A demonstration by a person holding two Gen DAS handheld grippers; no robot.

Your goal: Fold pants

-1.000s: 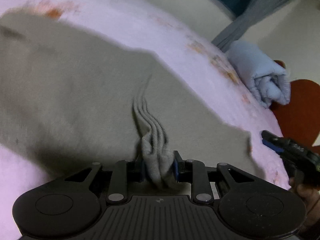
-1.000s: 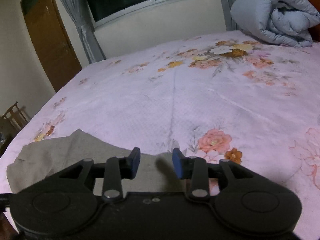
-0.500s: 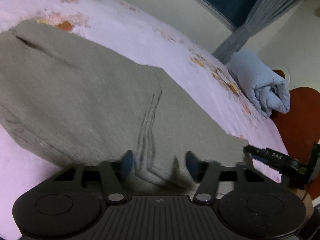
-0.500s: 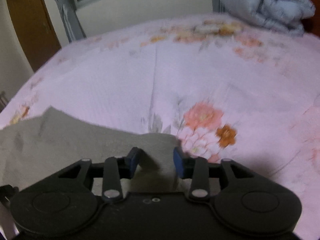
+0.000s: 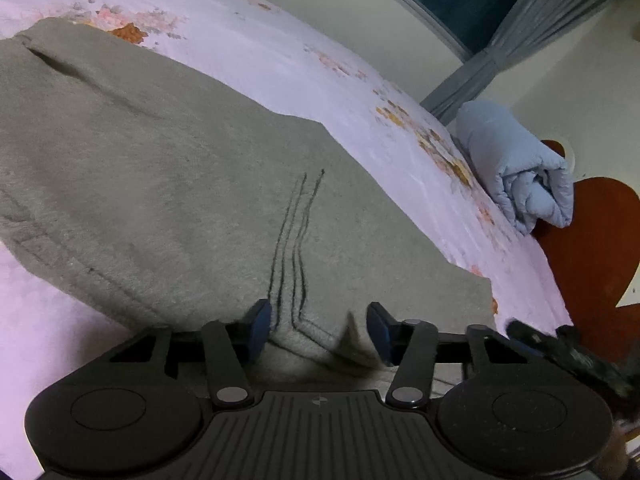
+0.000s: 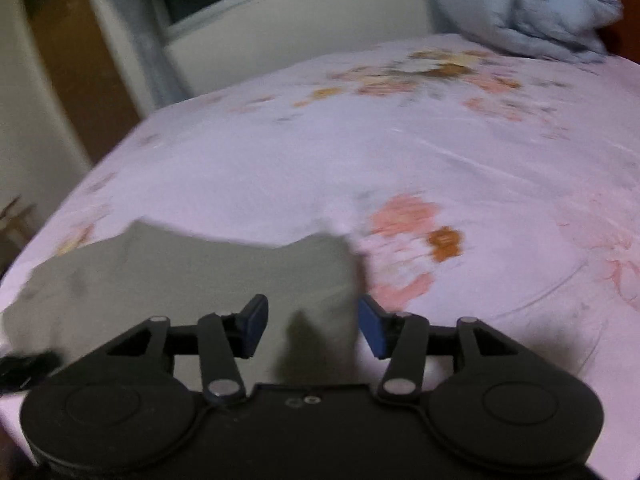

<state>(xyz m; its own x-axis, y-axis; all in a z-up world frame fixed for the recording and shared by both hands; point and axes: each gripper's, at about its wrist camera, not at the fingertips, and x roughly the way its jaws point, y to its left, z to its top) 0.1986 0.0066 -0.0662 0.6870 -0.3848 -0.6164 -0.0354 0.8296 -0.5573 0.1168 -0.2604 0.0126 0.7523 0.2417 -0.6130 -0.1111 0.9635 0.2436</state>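
One pair of grey pants (image 5: pixel 168 184) lay spread flat on the flowered bed sheet (image 5: pixel 280 60), its near edge running under both tools. The left gripper (image 5: pixel 318 330) hung over that edge, its jaws closing but not yet pressing the cloth between them; three dark creases ran up the fabric from there. The right gripper (image 6: pixel 312 326) straddled the pants' right corner (image 6: pixel 332 264), its jaws opening, pads clear of the cloth. This looked like the pause between folds: both tools were setting up a fresh hold. The next move probably called for pinching both points at once and lifting evenly. One rolled blue blanket (image 5: pixel 516 176) sat near the headboard (image 5: pixel 600 240).
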